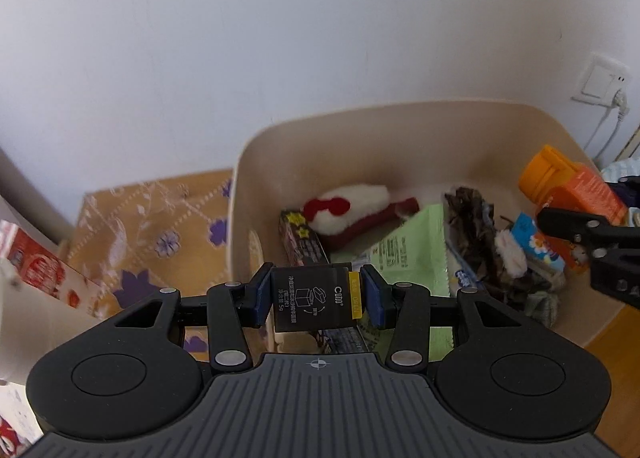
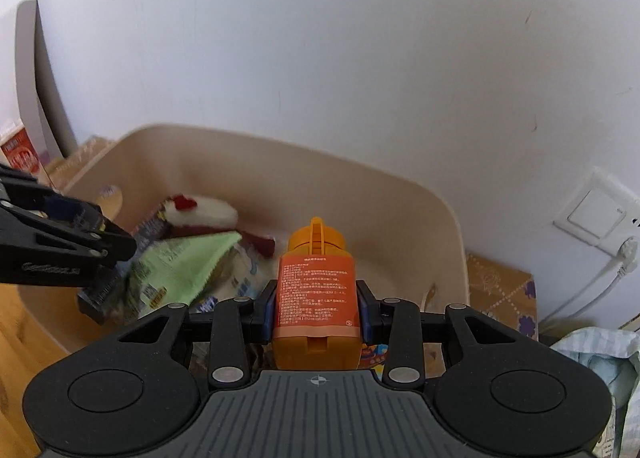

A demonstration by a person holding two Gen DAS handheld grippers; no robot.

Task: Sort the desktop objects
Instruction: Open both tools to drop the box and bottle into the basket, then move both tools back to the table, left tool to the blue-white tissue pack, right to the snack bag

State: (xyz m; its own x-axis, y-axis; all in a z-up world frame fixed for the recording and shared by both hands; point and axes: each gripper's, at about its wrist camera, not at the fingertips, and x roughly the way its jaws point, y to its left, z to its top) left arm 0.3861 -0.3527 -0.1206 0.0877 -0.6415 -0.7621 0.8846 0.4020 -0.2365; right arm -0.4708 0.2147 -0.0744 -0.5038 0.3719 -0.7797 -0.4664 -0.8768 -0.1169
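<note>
My left gripper [image 1: 316,298] is shut on a small black box [image 1: 310,298] with white print and a yellow strip, held above the near edge of a beige plastic bin [image 1: 360,121]. My right gripper [image 2: 316,304] is shut on an orange bottle [image 2: 314,290] with an orange label, held over the same bin [image 2: 280,161]. The bottle also shows at the right of the left wrist view [image 1: 572,185]. The left gripper shows at the left of the right wrist view [image 2: 60,246].
The bin holds a white and red plush toy [image 1: 352,209], a green packet [image 1: 408,254], a dark long box [image 1: 300,242] and a brown crumpled item [image 1: 476,225]. A patterned cloth [image 1: 152,225] lies left of the bin. A wall socket [image 2: 596,213] with a plugged cable is at right.
</note>
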